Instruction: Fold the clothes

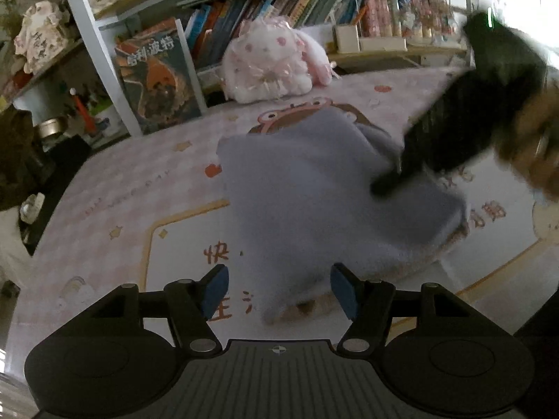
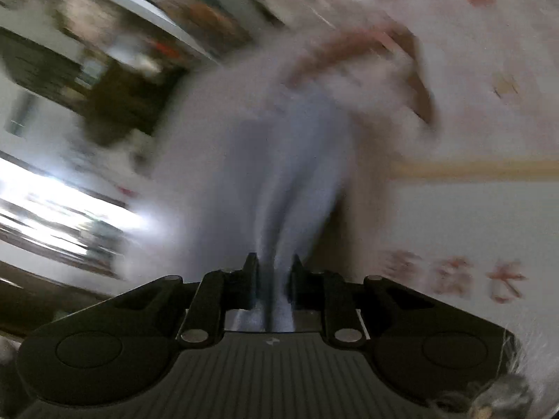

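Note:
A light grey-blue garment [image 1: 314,188] lies partly folded on the pink printed mat [image 1: 122,209]. My left gripper [image 1: 279,291] is open and empty, its blue pads [image 1: 216,288] just short of the garment's near edge. My right gripper [image 1: 384,183] shows blurred in the left wrist view, down on the garment's right side. In the right wrist view the right gripper [image 2: 274,269] is shut on a bunched fold of the garment [image 2: 279,160], which stretches away from the jaws. That view is heavily blurred by motion.
A pink and white plush rabbit [image 1: 276,63] sits at the mat's far edge. A standing book [image 1: 157,76] leans against a white shelf frame [image 1: 97,49]. Rows of books [image 1: 279,10] fill the shelves behind. Dark clutter lies off the mat's left edge.

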{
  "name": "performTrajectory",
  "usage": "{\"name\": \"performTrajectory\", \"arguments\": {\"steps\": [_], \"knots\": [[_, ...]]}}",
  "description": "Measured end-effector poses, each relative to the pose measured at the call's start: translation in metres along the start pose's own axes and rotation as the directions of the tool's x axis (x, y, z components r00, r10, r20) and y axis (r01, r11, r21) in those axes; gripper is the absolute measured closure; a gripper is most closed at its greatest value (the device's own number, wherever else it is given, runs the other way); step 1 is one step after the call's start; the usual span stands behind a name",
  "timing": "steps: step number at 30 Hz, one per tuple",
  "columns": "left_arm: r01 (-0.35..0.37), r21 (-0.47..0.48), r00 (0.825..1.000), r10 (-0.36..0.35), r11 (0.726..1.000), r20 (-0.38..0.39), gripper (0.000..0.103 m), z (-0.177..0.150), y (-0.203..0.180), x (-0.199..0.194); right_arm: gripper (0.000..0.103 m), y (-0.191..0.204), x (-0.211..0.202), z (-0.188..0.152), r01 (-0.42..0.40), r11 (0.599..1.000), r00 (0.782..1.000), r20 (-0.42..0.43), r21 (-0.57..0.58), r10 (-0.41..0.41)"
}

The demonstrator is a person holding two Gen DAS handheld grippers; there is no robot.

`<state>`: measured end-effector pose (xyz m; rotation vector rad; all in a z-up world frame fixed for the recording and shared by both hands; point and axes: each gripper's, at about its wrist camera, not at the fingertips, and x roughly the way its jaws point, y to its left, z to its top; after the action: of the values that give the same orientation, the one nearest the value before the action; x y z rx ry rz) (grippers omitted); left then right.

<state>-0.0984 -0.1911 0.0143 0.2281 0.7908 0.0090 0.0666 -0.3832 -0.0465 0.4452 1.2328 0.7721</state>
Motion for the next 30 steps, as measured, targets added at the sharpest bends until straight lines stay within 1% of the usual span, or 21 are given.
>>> {"name": "performTrajectory", "arguments": {"steps": [1, 2, 3, 5, 8, 10, 12, 13, 14, 15, 16, 17, 18, 20, 21, 22, 24, 25, 27, 29, 30], "knots": [[-0.001, -0.011, 1.000, 0.001, 1.000, 0.020, 0.037, 0.003, 0.003, -0.002, 0.084, -0.002, -0.001, -0.001, -0.013, 1.000, 1.000, 0.007, 0.007, 0.013], [-0.001, -0.022, 0.999, 0.002, 1.000, 0.040, 0.037, 0.007, 0.005, -0.004, 0.079, -0.004, -0.001, -0.001, -0.027, 1.000, 1.000, 0.013, 0.014, 0.026], [0.004, -0.039, 0.998, -0.001, 0.999, 0.059, 0.037, 0.011, 0.008, -0.004, 0.069, -0.001, -0.004, 0.000, -0.025, 1.000, 0.999, 0.027, -0.010, 0.026], [0.021, -0.064, 0.997, -0.016, 0.998, 0.073, 0.037, 0.018, 0.009, 0.003, 0.057, 0.004, -0.007, 0.006, -0.028, 0.999, 0.998, 0.056, -0.041, 0.030], [0.042, -0.084, 0.996, -0.035, 0.996, 0.076, 0.037, 0.026, 0.005, 0.016, 0.053, 0.006, -0.005, 0.017, -0.024, 0.998, 0.996, 0.088, -0.052, 0.029], [0.047, -0.074, 0.997, -0.043, 0.996, 0.060, 0.037, 0.025, -0.001, 0.025, 0.053, 0.002, 0.002, 0.025, -0.019, 0.999, 0.995, 0.098, -0.031, 0.022], [0.053, -0.064, 0.998, -0.050, 0.997, 0.043, 0.037, 0.024, -0.007, 0.033, 0.055, 0.002, 0.010, 0.031, -0.007, 0.999, 0.994, 0.106, -0.031, 0.010], [0.055, -0.059, 0.998, -0.053, 0.997, 0.035, 0.037, 0.024, -0.011, 0.037, 0.066, 0.007, 0.011, 0.031, 0.020, 0.998, 0.994, 0.113, -0.056, -0.014], [0.049, -0.052, 0.999, -0.048, 0.997, 0.024, 0.037, 0.022, -0.013, 0.041, 0.078, 0.015, 0.008, 0.028, 0.037, 0.992, 0.991, 0.134, -0.117, -0.021], [0.040, -0.046, 0.999, -0.039, 0.998, 0.018, 0.037, 0.020, -0.014, 0.043, 0.085, 0.024, 0.003, 0.024, 0.052, 0.981, 0.987, 0.159, -0.184, -0.022], [0.034, -0.042, 0.999, -0.034, 0.999, 0.019, 0.037, 0.017, -0.015, 0.044, 0.086, 0.032, -0.004, 0.018, 0.051, 0.965, 0.982, 0.189, -0.256, -0.002], [0.034, -0.043, 0.999, -0.033, 0.999, 0.019, 0.037, 0.015, -0.015, 0.044, 0.086, 0.043, -0.012, 0.010, 0.055, 0.933, 0.973, 0.228, -0.355, 0.029], [0.038, -0.049, 0.999, -0.037, 0.998, 0.012, 0.037, 0.014, -0.014, 0.045, 0.086, 0.051, -0.018, 0.002, 0.076, 0.897, 0.966, 0.255, -0.436, 0.042], [0.046, -0.061, 0.999, -0.046, 0.997, -0.009, 0.037, 0.012, -0.012, 0.048, 0.085, 0.049, -0.010, -0.003, 0.172, 0.877, 0.963, 0.265, -0.450, -0.053], [0.045, -0.062, 0.999, -0.046, 0.997, -0.017, 0.037, 0.011, -0.012, 0.049, 0.084, 0.046, -0.005, -0.005, 0.222, 0.865, 0.957, 0.269, -0.449, -0.106], [0.041, -0.059, 0.999, -0.042, 0.997, -0.023, 0.036, 0.010, -0.012, 0.050, 0.079, 0.039, -0.001, -0.002, 0.221, 0.884, 0.960, 0.253, -0.413, -0.121], [0.041, -0.060, 0.999, -0.042, 0.997, -0.026, 0.036, 0.009, -0.010, 0.051, 0.076, 0.020, 0.006, 0.007, 0.198, 0.927, 0.968, 0.211, -0.319, -0.134], [0.042, -0.062, 0.999, -0.044, 0.997, -0.027, 0.036, 0.009, -0.010, 0.050, 0.076, 0.019, 0.003, 0.009, 0.198, 0.931, 0.967, 0.216, -0.308, -0.134], [0.041, -0.064, 0.999, -0.043, 0.997, -0.025, 0.036, 0.010, -0.008, 0.048, 0.064, 0.021, -0.006, 0.010, 0.204, 0.931, 0.962, 0.237, -0.302, -0.134], [0.031, -0.062, 0.999, -0.032, 0.998, -0.015, 0.037, 0.013, -0.007, 0.043, 0.063, 0.023, -0.015, 0.012, 0.209, 0.932, 0.957, 0.257, -0.296, -0.133], [0.030, -0.065, 0.999, -0.031, 0.997, -0.008, 0.037, 0.014, -0.006, 0.042, 0.063, 0.020, -0.017, 0.013, 0.198, 0.940, 0.959, 0.253, -0.278, -0.127]]}}
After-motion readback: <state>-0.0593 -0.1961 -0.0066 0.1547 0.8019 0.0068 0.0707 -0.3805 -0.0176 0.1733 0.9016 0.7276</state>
